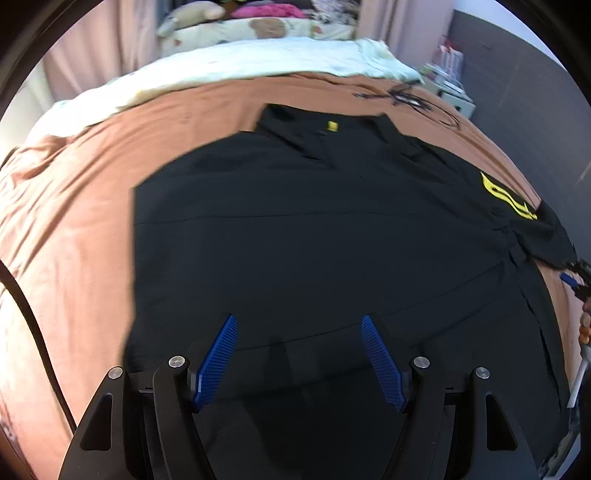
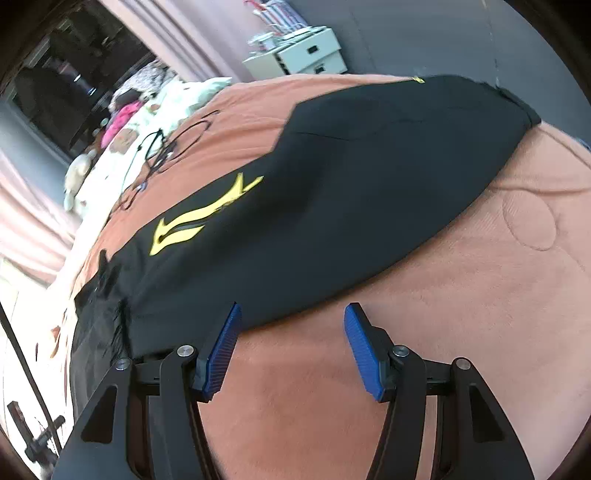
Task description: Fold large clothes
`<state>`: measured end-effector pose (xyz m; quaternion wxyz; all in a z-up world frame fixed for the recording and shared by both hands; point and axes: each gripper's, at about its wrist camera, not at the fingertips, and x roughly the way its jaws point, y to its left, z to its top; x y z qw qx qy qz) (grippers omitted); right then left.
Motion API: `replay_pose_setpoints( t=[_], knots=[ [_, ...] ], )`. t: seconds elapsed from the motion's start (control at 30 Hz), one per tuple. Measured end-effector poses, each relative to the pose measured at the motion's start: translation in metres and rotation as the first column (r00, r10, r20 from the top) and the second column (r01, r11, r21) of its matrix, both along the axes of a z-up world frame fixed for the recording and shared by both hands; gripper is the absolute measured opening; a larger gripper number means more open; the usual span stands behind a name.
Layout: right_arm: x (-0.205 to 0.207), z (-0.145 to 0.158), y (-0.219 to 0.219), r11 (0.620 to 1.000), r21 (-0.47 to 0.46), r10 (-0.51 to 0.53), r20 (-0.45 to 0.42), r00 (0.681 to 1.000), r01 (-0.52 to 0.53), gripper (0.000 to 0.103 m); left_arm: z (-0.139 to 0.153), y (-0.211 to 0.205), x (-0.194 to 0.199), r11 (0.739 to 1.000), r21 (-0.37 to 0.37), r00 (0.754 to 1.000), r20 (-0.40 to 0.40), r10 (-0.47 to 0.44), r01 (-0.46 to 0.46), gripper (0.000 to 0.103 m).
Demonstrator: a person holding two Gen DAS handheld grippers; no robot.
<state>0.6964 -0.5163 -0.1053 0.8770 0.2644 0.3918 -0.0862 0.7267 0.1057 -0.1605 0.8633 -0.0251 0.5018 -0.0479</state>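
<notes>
A large black shirt (image 1: 314, 229) lies spread flat on a brown bed cover (image 1: 74, 229), collar at the far side with a small yellow tag (image 1: 333, 126) and a yellow logo (image 1: 506, 197) on its right part. My left gripper (image 1: 299, 321) is open and empty above the shirt's near hem. In the right wrist view the shirt (image 2: 351, 177) with its yellow logo (image 2: 201, 218) lies ahead and to the left. My right gripper (image 2: 293, 314) is open and empty over the brown cover (image 2: 424, 314), just beside the shirt's edge.
Black cables (image 1: 406, 98) lie on the cover beyond the shirt. A pale blanket (image 1: 240, 66) and pillows (image 1: 258, 26) sit at the bed's far end. A white drawer unit (image 2: 306, 53) stands by the dark wall. Pink curtains (image 2: 177, 33) hang behind.
</notes>
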Motion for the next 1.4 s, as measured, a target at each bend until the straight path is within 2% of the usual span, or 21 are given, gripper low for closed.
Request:
replay_pose_setpoints(
  t=[0.13, 0.23, 0.27, 0.33, 0.47, 0.63, 0.9, 1.1, 1.27, 1.4],
  knots=[
    [0.013, -0.003, -0.012, 0.996, 0.048, -0.074, 0.046, 0.996, 0.071, 0.045, -0.02, -0.033, 0.016, 0.999, -0.008, 0.999, -0.015, -0.053, 0.052, 0.071],
    [0.021, -0.005, -0.017, 0.993, 0.039, -0.111, 0.062, 0.992, 0.109, 0.023, -0.032, -0.05, 0.024, 0.997, -0.018, 0.996, -0.032, -0.079, 0.079, 0.071],
    [0.024, -0.006, -0.019, 0.992, 0.039, -0.122, 0.066, 0.99, 0.12, 0.01, -0.036, -0.055, 0.026, 0.996, -0.019, 0.995, -0.04, -0.087, 0.086, 0.071],
    [0.024, 0.0, -0.018, 0.993, 0.052, -0.111, 0.118, 0.987, 0.105, 0.003, -0.043, -0.062, 0.028, 0.995, -0.02, 0.994, -0.053, -0.099, 0.098, 0.071],
    [0.019, 0.033, 0.009, 0.998, -0.032, -0.046, 0.216, 0.975, 0.054, 0.0, -0.047, -0.066, 0.027, 0.994, -0.02, 0.993, -0.064, -0.104, 0.103, 0.071],
    [0.013, 0.081, 0.06, 0.994, -0.099, 0.082, 0.301, 0.95, -0.054, 0.0, -0.035, -0.055, 0.021, 0.996, -0.04, 0.995, -0.052, -0.083, 0.081, 0.071],
    [0.011, 0.131, 0.153, 0.959, -0.148, 0.281, 0.361, 0.889, -0.243, 0.0, 0.0, -0.027, 0.003, 0.997, -0.054, 0.999, -0.015, -0.048, 0.047, 0.071],
    [0.015, 0.137, 0.224, 0.918, -0.199, 0.393, 0.328, 0.859, -0.344, 0.0, 0.021, -0.001, -0.01, 0.998, -0.055, 1.0, 0.015, -0.026, 0.027, 0.071],
    [0.022, 0.122, 0.278, 0.869, -0.218, 0.492, 0.276, 0.826, -0.445, 0.0, 0.029, 0.024, -0.024, 0.999, -0.054, 1.0, 0.025, 0.0, 0.002, 0.071],
    [0.031, 0.108, 0.295, 0.825, -0.233, 0.559, 0.21, 0.802, -0.515, 0.0, 0.031, 0.045, -0.034, 0.998, -0.053, 0.999, 0.022, 0.025, -0.023, 0.071]
  ],
)
